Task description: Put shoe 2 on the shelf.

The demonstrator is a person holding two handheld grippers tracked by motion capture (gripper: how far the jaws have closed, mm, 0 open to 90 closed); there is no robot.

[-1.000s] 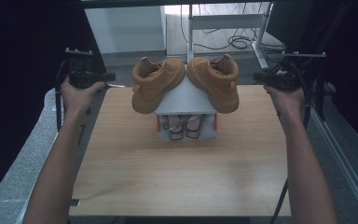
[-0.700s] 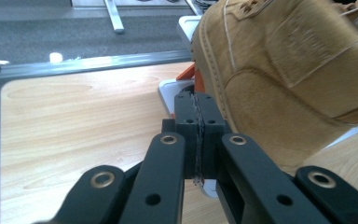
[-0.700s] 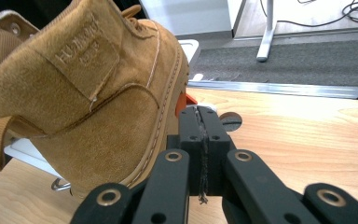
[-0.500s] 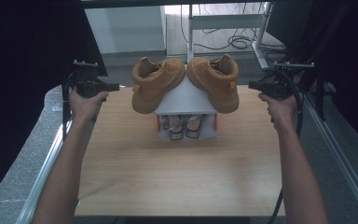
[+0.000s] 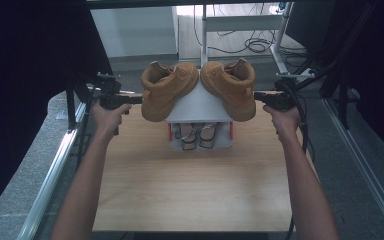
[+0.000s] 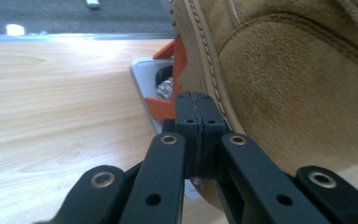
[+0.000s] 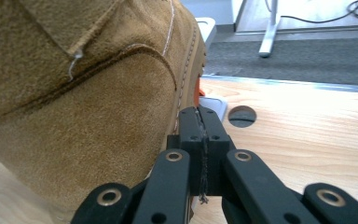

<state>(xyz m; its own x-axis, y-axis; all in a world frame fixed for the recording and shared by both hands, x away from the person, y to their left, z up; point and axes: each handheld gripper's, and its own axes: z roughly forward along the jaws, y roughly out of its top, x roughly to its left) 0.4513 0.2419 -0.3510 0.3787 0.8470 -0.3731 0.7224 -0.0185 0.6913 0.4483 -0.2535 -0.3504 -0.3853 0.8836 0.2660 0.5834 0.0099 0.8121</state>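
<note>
I've brought both grippers lower and inward since a second ago. My left gripper, jaws pressed together on nothing, now sits just at 9 o'clock of the left boot. My right gripper, jaws having just closed empty, sits at 3 o'clock of the right boot. Both boots lean on the stand at the table's 12 o'clock, unmoved.

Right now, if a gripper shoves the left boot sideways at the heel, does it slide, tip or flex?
Likely tips or slides off: the left boot lies slanted on the sloped white stand, not flat on the table. The suede upper looks soft, so it may dent first. The thick stitched sole probably stays stiff.
</note>
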